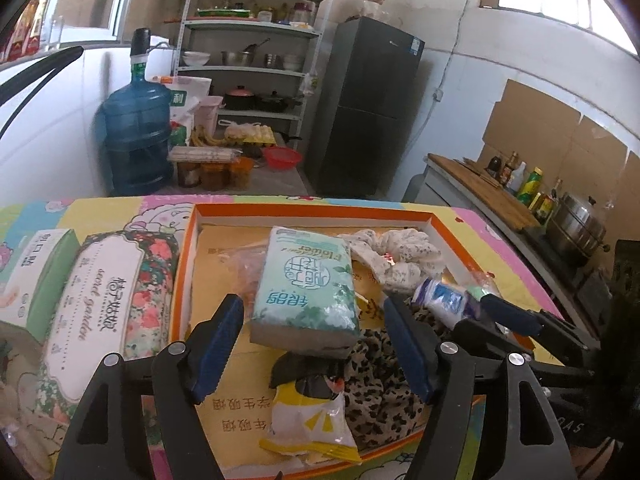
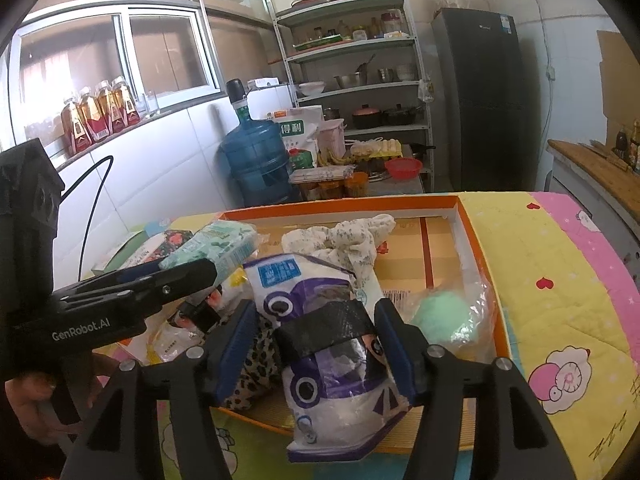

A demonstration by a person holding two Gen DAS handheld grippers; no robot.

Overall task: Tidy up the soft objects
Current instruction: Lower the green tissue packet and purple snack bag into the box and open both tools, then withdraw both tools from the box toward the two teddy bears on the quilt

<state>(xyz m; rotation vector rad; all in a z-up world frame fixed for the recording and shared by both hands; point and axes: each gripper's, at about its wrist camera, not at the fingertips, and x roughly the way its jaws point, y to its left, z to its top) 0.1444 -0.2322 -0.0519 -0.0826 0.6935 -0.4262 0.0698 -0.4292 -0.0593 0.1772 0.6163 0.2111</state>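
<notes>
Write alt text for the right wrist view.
The right tool straddles a white and purple packet in an orange tray, its pads not visibly pressing it. The tray also holds a floral cloth, a leopard cloth and a green puff; the left tool reaches in from the left.

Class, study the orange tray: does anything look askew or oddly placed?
Yes. The mint tissue pack sits tilted, propped on other items rather than flat, and the purple-and-white bag hangs over the orange tray front edge.
</notes>
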